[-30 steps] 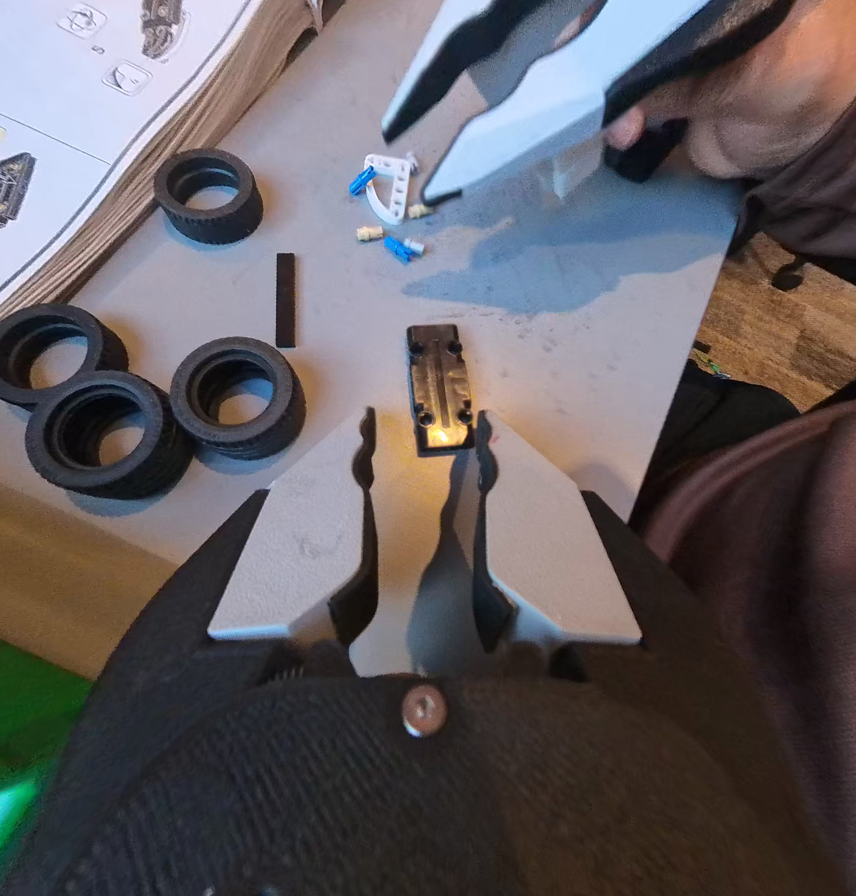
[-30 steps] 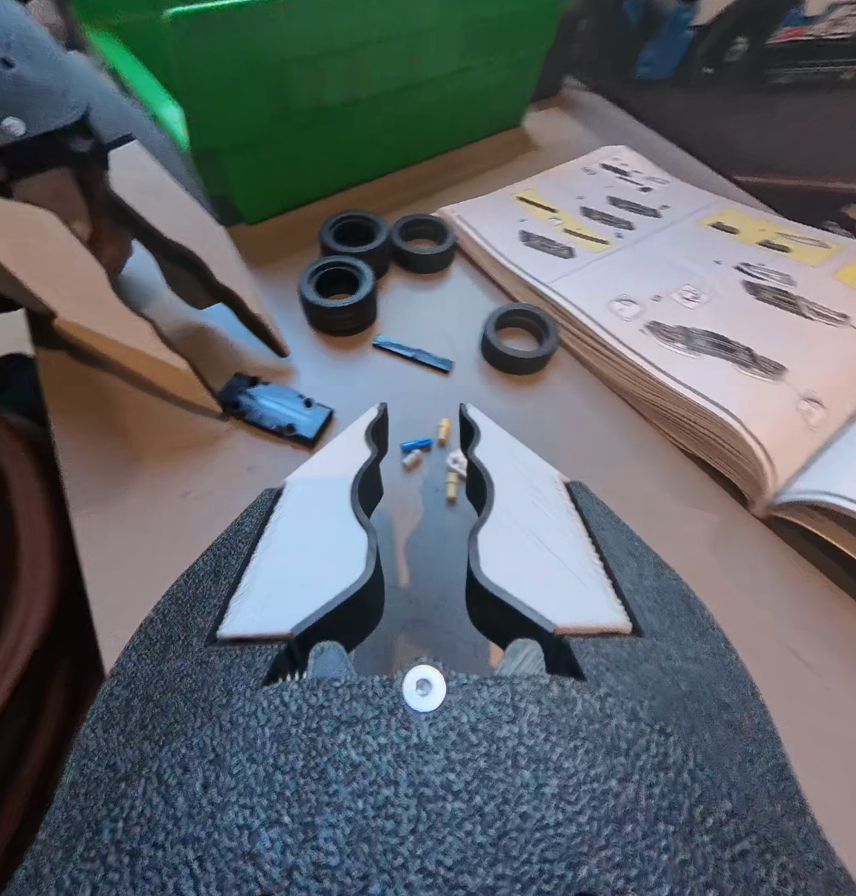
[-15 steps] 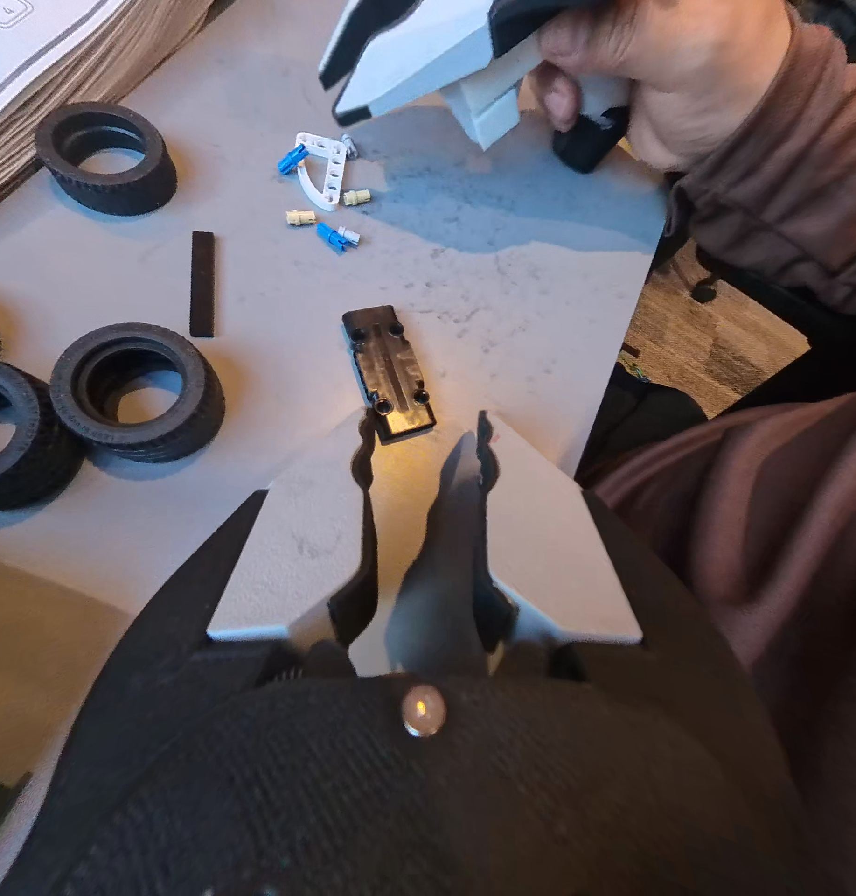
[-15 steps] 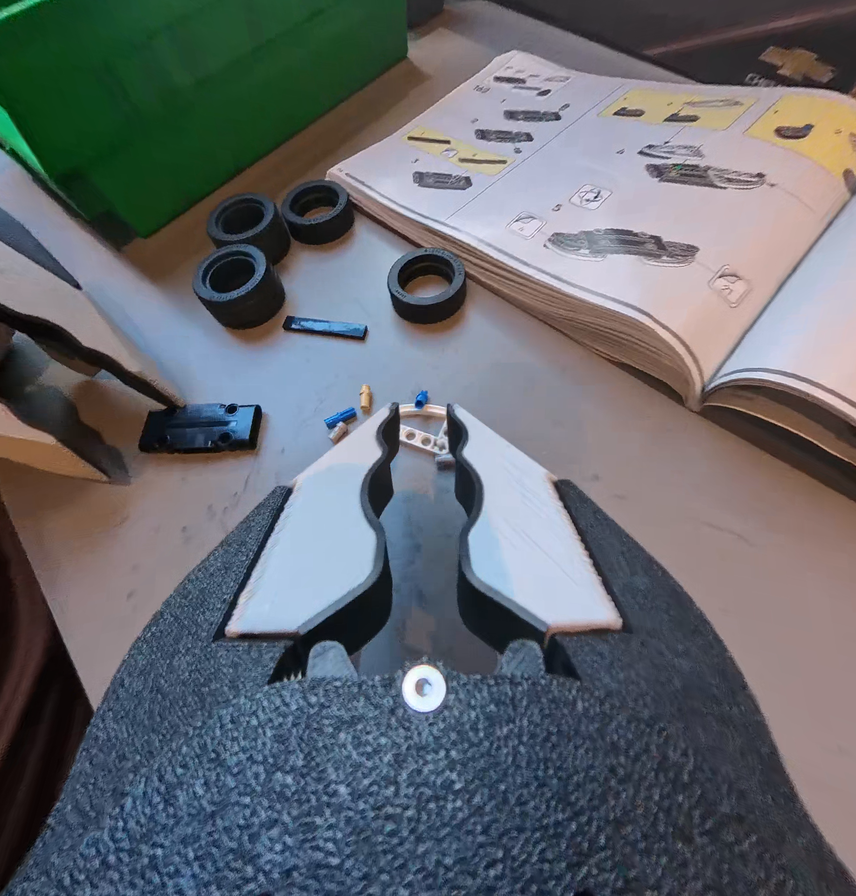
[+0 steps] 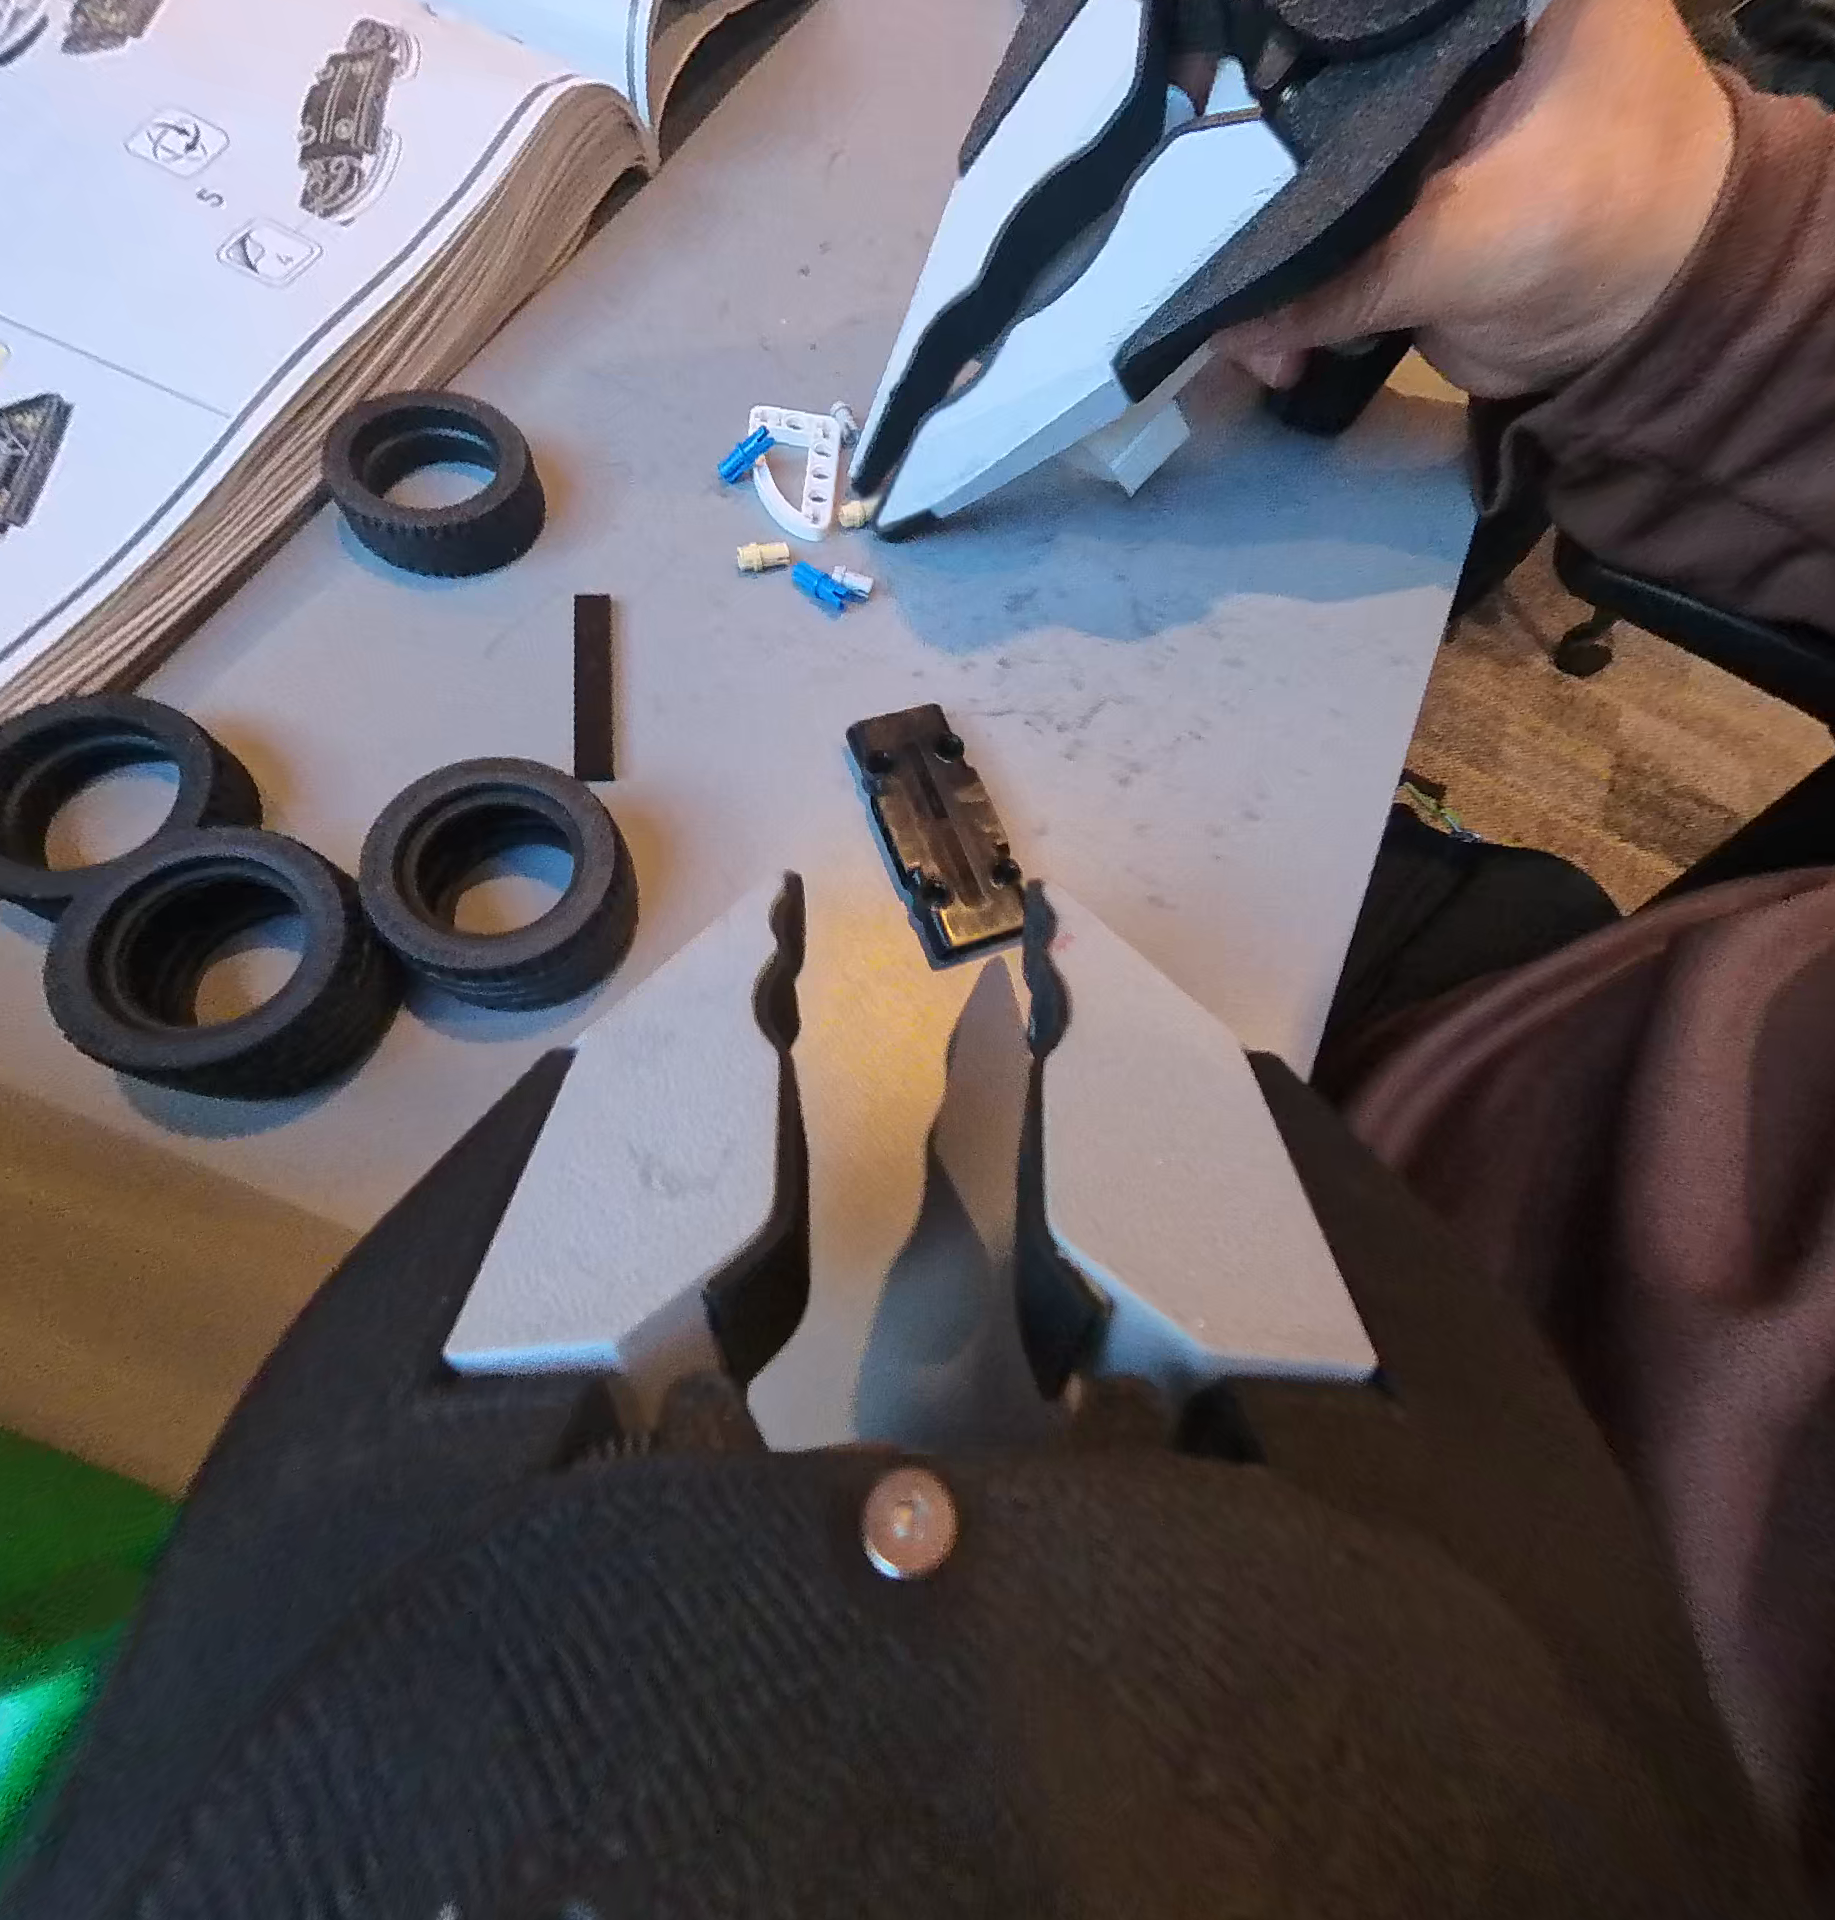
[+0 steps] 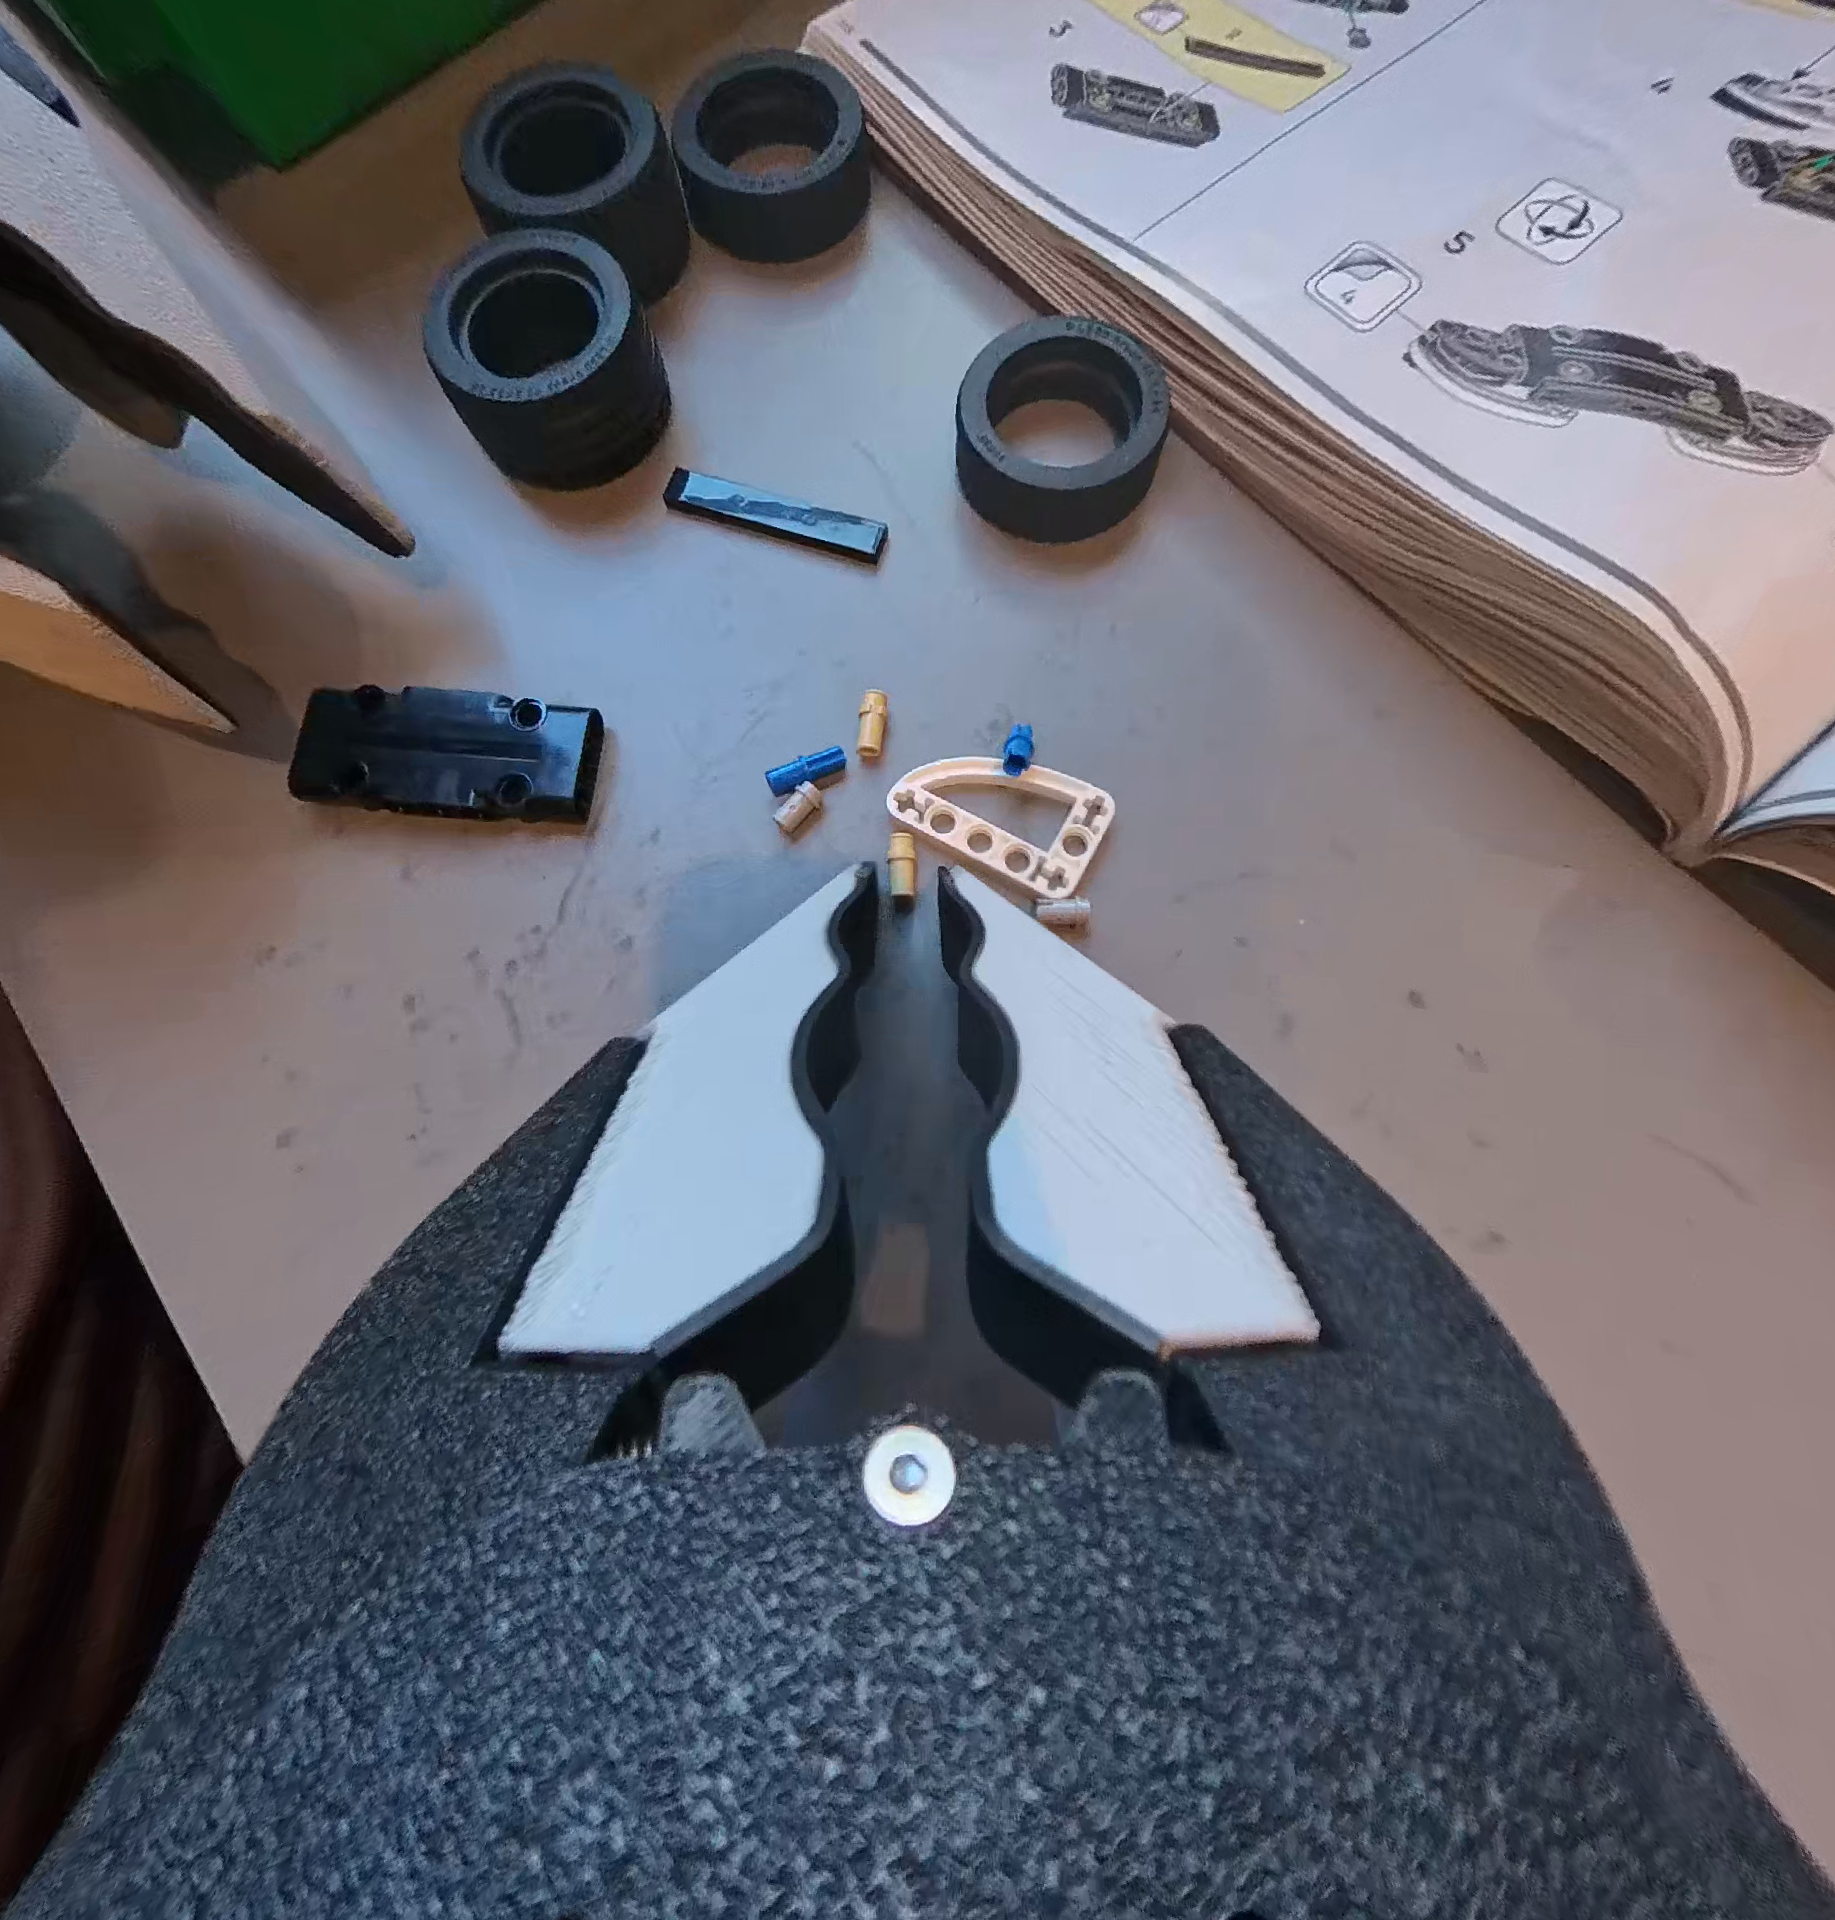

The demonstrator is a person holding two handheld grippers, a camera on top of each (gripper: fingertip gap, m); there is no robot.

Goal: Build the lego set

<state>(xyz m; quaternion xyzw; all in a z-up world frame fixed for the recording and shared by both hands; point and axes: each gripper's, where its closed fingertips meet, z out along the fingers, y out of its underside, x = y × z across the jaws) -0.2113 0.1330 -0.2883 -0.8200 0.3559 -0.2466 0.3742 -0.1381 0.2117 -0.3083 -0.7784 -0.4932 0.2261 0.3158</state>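
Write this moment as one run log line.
right gripper: open, at tan pin | left gripper: open, near black block

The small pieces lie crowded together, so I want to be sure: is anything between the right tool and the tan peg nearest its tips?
Nothing visible. The right tool is open, with the small tan plastic peg right at its tips. The white curved plastic beam with holes lies just beside, not between.
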